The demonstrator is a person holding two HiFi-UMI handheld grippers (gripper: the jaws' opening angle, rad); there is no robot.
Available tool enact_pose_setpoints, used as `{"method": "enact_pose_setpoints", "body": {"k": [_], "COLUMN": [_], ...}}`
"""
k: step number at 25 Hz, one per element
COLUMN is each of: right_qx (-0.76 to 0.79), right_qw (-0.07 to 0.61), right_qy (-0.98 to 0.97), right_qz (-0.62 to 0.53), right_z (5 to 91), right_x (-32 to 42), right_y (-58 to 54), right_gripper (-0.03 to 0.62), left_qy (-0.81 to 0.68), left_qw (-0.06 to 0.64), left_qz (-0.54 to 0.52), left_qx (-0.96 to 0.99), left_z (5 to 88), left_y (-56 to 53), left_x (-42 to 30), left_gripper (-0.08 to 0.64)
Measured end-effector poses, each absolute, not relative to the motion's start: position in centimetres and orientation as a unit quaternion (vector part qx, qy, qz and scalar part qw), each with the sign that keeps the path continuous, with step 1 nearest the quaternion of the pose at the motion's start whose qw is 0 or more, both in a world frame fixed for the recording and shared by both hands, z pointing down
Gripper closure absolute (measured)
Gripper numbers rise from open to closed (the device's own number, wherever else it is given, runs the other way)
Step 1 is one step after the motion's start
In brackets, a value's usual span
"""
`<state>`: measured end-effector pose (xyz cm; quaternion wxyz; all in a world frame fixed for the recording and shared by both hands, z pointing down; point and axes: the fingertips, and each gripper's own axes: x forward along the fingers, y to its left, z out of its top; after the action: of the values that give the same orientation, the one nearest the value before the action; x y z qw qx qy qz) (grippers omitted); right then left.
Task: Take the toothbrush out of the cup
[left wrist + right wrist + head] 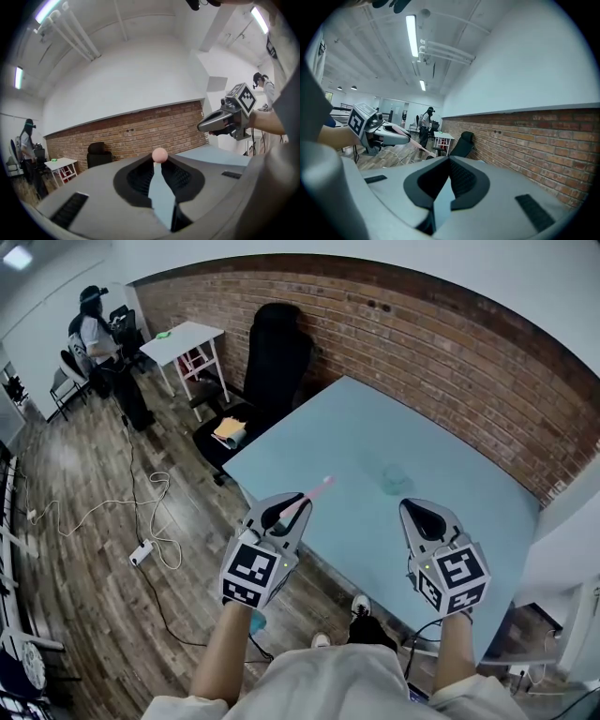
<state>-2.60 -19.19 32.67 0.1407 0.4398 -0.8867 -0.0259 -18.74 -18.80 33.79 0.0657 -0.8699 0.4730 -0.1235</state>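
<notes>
L gripper [298,504] clamps the pink toothbrush [319,488] between its jaw tips. The brush's rounded pink end shows right at the tips in the left gripper view, and in the head view the rest slants up and to the right past them. The brush is out of the cup [394,479] and held in the air over the near edge of the pale blue table [469,474], w/ the cup to its right. The translucent cup stands upright on the table, beyond and between the two grippers. R gripper [449,158] hangs level beside the left one, tips closed together w/ nothing between them. Behind the table: brick wall [450,352] and a black office chair [272,362]. Far left, a person [94,334] stands near a small white table [187,338]; cables [150,512] trail across the wood floor.
</notes>
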Motion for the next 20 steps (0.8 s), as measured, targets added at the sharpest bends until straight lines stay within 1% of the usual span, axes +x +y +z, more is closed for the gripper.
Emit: {"method": "enact_pose_setpoints", "body": {"k": [9,20], "right_qx": [0.431,0.427], "right_qw": [0.132,0.147], "right_qy": [-0.892,-0.891], "right_qz": [-0.042,-0.041], "right_z": [30.7,31.4], "right_x": [-3.7,-4.0], "right_y": [-18.5,-18.5], "right_gripper": [0.588,0.588], "left_qy": [0.483,0.487], "left_qw": [0.083,0.083], "left_qz": [-0.099,-0.103], "left_qx": [-0.866,-0.863], "left_z": [30.9,31.3], "left_y": [-17.0,-17.0], "left_x": [-19.6,-19.9], "left_gripper": [0.48,0.48]}}
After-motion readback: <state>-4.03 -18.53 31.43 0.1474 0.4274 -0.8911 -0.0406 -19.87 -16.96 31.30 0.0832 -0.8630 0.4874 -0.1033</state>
